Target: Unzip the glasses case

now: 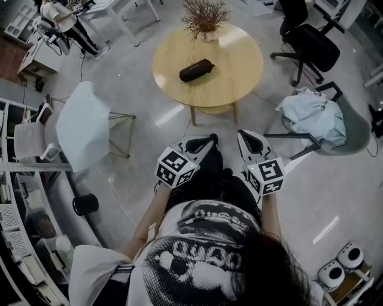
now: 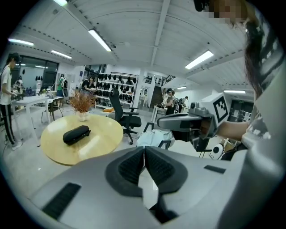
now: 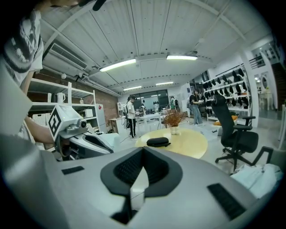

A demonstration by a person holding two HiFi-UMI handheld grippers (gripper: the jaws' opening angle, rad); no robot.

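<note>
A single black, oblong glasses case (image 1: 196,70) with rounded ends lies on its side near the middle of a round, light wooden surface (image 1: 239,66). It is closed along its whole length. Its zip is too small to make out, and what it holds cannot be seen.

One pale pot (image 1: 209,36) stands at the far edge of the same surface, apart from the case, and holds a spray of dried brown plant (image 1: 204,15). Case and pot are the only two things on the surface.

In the foreground a person in a printed black-and-white shirt (image 1: 203,245) holds two grey tools side by side over the pale floor (image 1: 149,83), short of the surface and well apart from the case. The left tool (image 2: 144,150) has its ribbed black pads pressed together with nothing between them. The right tool (image 3: 143,152) is likewise closed at its tips and empty. Each carries one cube with square black-and-white markers.

Three chairs stand around the surface: one black office chair (image 1: 311,42) at far right, one grey chair (image 1: 353,128) with a heap of pale cloth (image 1: 312,113) in its seat, and one white shell chair (image 1: 84,125) on thin gold legs at left.
</note>
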